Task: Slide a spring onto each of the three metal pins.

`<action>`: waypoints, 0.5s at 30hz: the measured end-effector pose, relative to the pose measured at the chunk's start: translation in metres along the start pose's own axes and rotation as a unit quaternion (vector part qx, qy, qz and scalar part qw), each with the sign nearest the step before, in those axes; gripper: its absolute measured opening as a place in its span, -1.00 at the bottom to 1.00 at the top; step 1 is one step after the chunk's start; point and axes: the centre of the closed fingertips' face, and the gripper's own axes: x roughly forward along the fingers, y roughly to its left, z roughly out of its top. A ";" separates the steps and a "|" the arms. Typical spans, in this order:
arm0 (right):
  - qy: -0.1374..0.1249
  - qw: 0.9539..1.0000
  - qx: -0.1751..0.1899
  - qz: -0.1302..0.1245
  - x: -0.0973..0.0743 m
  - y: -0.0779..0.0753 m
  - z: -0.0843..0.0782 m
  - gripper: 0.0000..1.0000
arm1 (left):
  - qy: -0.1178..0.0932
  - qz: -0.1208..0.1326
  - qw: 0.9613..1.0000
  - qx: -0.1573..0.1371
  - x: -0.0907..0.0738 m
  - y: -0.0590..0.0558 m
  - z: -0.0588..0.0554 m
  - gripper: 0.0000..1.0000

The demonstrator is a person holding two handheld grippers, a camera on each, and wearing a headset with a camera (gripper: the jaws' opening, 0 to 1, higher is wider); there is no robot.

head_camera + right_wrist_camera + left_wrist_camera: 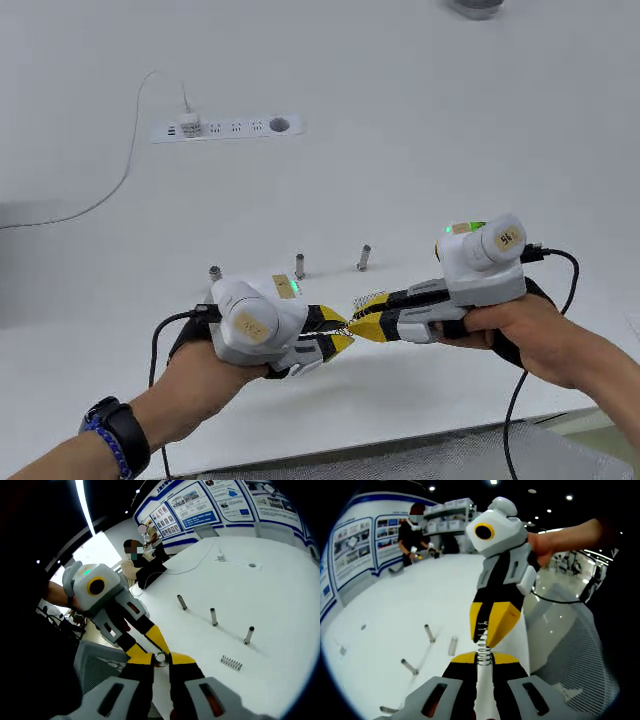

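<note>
Lower centre of the head view: left claw [343, 337] shut tight on one end of a spring [482, 645], right claw [359, 325] clamped on the other. Above, three metal pins [299, 265] upright on the worktop [400, 150]; second spring [231, 663] lying near them.

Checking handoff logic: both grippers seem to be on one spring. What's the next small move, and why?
Probably open the left gripper, so the right gripper alone keeps the spring. Both sets of tips meet on it above the table, and the middle pin and end pin look bare.
</note>
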 end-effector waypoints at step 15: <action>0.133 0.975 -0.172 0.042 0.005 0.010 -0.001 -0.74 | -0.024 -0.016 1.000 -0.013 -0.006 -0.002 0.008 -0.80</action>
